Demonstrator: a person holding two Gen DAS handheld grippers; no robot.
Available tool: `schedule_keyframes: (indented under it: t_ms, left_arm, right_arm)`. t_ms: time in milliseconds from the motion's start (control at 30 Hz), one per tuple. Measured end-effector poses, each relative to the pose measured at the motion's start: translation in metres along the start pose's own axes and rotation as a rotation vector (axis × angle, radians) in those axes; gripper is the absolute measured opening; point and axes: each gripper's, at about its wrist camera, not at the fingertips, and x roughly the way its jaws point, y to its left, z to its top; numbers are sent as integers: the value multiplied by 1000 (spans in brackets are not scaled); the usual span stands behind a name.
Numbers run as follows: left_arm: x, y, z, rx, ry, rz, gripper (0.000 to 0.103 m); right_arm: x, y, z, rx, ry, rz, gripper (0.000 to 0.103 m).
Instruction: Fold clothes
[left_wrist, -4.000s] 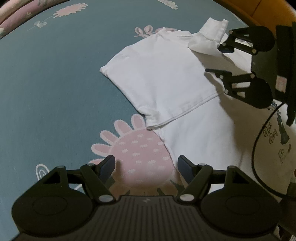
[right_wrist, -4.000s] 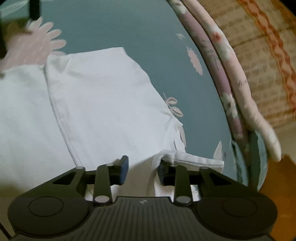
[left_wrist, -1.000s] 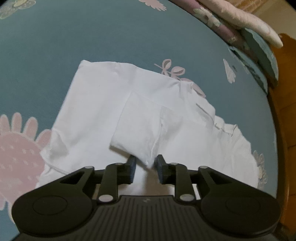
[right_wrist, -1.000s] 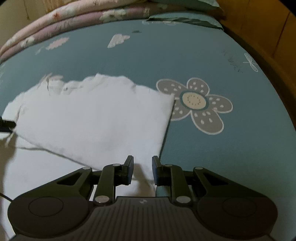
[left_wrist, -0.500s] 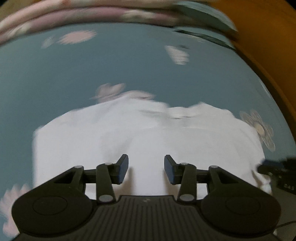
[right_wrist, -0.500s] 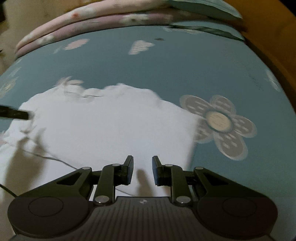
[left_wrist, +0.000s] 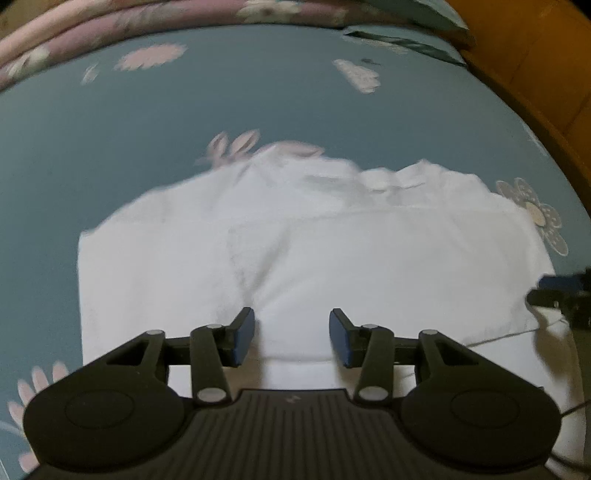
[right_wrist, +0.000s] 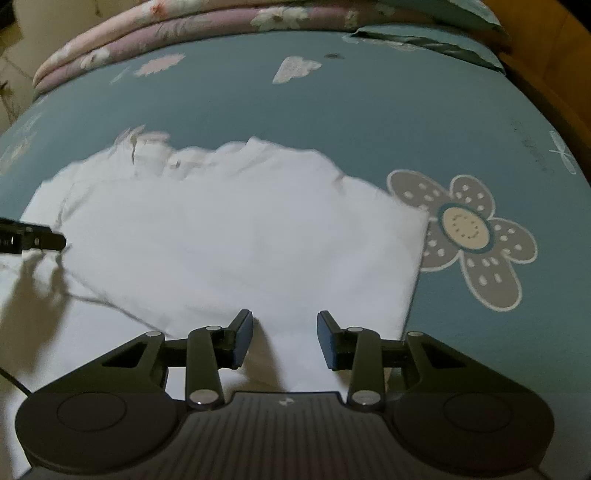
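A white T-shirt (left_wrist: 314, 251) (right_wrist: 236, 236) lies on the teal bedsheet with both sides folded inward. My left gripper (left_wrist: 291, 338) hovers over the shirt's near middle, open, with nothing pinched between its blue pads. My right gripper (right_wrist: 285, 339) hangs over the shirt's near right part; its jaws are opening and the cloth lies flat below them, not gripped. The right gripper's tip (left_wrist: 557, 291) shows at the right edge of the left wrist view. The left gripper's tip (right_wrist: 33, 240) shows at the left edge of the right wrist view.
The teal bedsheet (right_wrist: 369, 110) carries a printed grey flower (right_wrist: 469, 232) right of the shirt. Folded pink and purple quilts (right_wrist: 184, 26) and a teal pillow (right_wrist: 443, 40) line the far edge. A wooden bed frame (left_wrist: 546, 74) runs along the right.
Both grippers let go of the shirt's folded flaps and opened. The left gripper rolled and swung across the shirt; the right one shifted a little and widened last.
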Motion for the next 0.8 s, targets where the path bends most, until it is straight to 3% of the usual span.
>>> schedule_keyframes:
  t_ms: [100,200,333,500,667,800]
  left_arm:
    - [5,-18,16,80,-53,-38,50]
    - [24,-30,24,110,-48,-53,52]
    - [41,-13,19,49,15,6,52]
    - [23,8,19,-6,-3,19,51]
    - [31,13,24,-5,18,48,54]
    - [31,19,28,-56,2,48,54]
  right_arm:
    - [-1,-11,13,21,-40,-28,46]
    - [13,-28,24,59,-54,-67,46]
    - [29,-55,20,116,-45,-71,46]
    - [13,-72,27,173,-81,-83,46]
    - [27,-61,41,142,-80,-37,47]
    - [44,-59,45,133,-50,-83,49]
